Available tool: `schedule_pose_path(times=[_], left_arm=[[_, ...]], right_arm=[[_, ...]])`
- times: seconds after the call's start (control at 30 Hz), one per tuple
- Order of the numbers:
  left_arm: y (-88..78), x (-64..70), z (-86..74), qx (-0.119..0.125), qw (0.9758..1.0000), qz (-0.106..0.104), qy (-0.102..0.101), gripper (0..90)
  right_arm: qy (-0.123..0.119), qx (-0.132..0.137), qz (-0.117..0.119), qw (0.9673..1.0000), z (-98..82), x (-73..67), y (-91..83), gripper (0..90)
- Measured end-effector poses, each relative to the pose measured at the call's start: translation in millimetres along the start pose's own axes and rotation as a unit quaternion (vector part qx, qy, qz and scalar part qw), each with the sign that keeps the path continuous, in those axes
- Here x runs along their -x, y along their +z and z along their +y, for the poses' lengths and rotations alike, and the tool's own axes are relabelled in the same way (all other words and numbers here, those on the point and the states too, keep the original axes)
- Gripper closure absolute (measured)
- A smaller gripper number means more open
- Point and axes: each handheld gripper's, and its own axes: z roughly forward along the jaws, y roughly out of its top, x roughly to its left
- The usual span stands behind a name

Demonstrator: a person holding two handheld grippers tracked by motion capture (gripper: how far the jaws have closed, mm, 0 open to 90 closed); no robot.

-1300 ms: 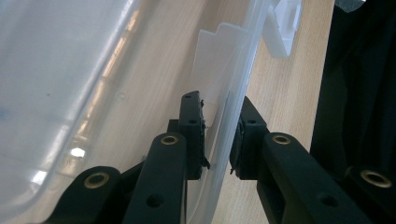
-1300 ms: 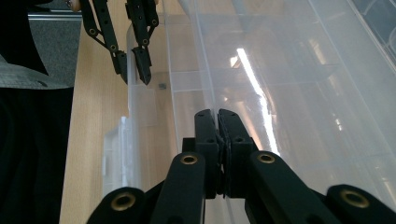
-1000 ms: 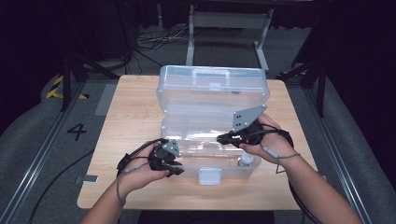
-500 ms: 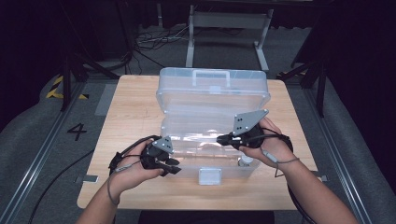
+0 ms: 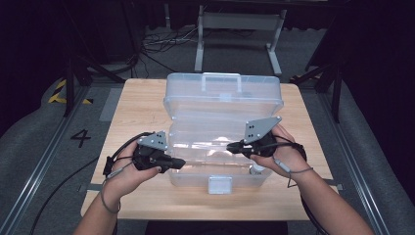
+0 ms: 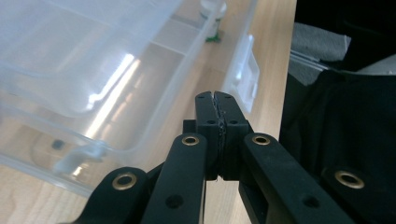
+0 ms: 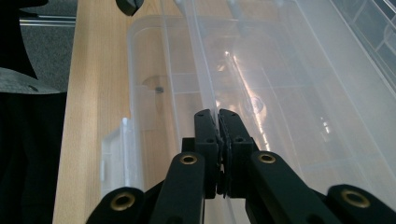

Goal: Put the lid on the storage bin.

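Clear plastic tray point(image 5: 210, 147): right gripper point(image 5: 234, 145) pinches its rim; left gripper point(image 5: 180, 162) just closed, empty.

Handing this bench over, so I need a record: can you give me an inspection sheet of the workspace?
Surface: wooden table, box at its middle.
Job's things: clear box, lid open, latch facing the person.
Clutter: small white-capped thing by the box's right end.
Grippers: left tool has just been closing, nothing between its jaws; right tool shut on a thin clear edge inside the box.
Cables: one trails from each tool; floor cables behind the table.
Surroundings: dark room, metal frame, floor mark 4.
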Motion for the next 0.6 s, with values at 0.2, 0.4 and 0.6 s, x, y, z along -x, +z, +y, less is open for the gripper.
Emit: schedule_pose_path(times=[0.2, 0.4, 0.6], left_arm=[[-7.3, -1.7, 2.2, 0.034, 0.9993, 0.016, -0.007, 89.7], [-14.1, 0.3, 5.5, 0.077, 0.9959, 0.047, -0.009, 89.7], [-21.3, -3.7, 3.9, 0.127, 0.9874, 0.088, -0.037, 89.8]], right_arm=[[0.0, -0.001, 0.0, 1.0, -0.7, -1.9, 0.7, 87.4], [0.0, 0.0, -0.001, 1.0, -2.2, -5.0, 1.1, 87.1], [-0.002, -0.002, -0.006, 1.0, -3.2, -9.6, 1.6, 87.0]])
